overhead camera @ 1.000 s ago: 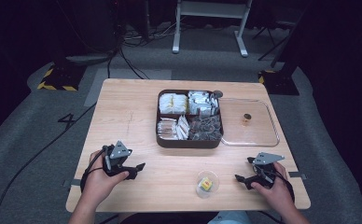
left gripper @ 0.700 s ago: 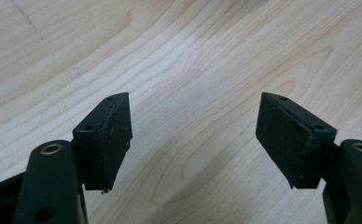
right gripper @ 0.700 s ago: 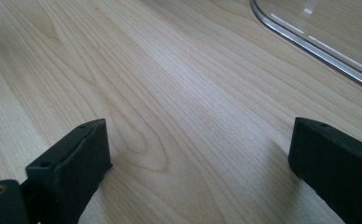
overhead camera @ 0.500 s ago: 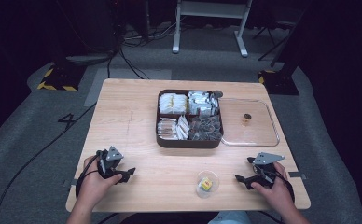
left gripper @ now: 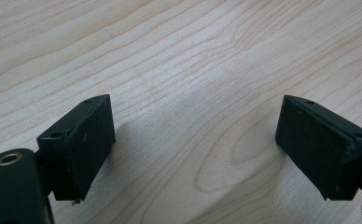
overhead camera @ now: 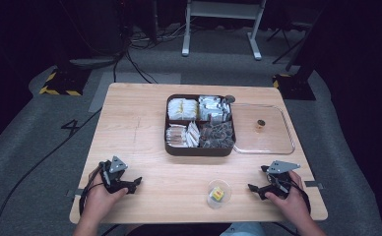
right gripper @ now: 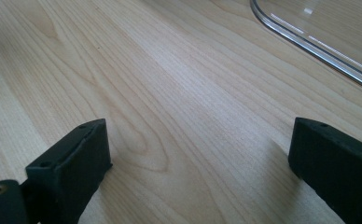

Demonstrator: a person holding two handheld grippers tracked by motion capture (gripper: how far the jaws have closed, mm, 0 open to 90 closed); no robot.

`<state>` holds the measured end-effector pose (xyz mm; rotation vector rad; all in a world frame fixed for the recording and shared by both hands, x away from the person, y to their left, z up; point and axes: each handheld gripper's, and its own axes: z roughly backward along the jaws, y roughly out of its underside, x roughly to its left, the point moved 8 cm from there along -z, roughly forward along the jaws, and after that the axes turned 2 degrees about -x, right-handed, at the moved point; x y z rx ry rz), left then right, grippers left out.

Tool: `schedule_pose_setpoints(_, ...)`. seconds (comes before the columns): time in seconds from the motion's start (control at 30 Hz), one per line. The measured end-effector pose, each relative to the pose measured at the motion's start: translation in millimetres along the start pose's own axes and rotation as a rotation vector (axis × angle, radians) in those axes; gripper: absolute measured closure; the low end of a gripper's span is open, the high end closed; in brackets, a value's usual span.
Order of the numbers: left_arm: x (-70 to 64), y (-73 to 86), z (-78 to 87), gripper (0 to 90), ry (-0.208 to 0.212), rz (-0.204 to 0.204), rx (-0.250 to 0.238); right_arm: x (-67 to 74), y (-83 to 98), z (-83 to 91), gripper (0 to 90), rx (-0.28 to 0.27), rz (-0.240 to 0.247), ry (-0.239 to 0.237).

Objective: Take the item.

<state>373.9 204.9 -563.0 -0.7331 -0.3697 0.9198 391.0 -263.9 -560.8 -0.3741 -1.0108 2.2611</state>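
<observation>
Currently resting low on the pale wooden table (overhead camera: 144,113), left hand-held gripper (overhead camera: 136,182) and right hand-held gripper (overhead camera: 254,189) both gaping, empty. Probably best approaching the small clear cup (overhead camera: 218,193) slowly, keeping jaws spread.

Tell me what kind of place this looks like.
Probably a lab or studio set up for recording: a lone wooden table on grey carpet, cables across the floor, hazard-striped stand bases, and dark surroundings.

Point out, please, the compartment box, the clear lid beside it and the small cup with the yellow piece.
compartment box (overhead camera: 199,150): high view, its dark front wall.
clear lid (overhead camera: 291,139): high view, its right rim.
small cup (overhead camera: 224,188): high view, its clear rim.
</observation>
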Motion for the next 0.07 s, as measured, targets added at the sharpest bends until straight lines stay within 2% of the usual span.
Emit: schedule_pose_setpoints(0.07,0.1,0.0,0.0,12.2,0.0,-0.001,0.0,0.0,0.0,0.0,5.6,0.0,0.0,0.0)
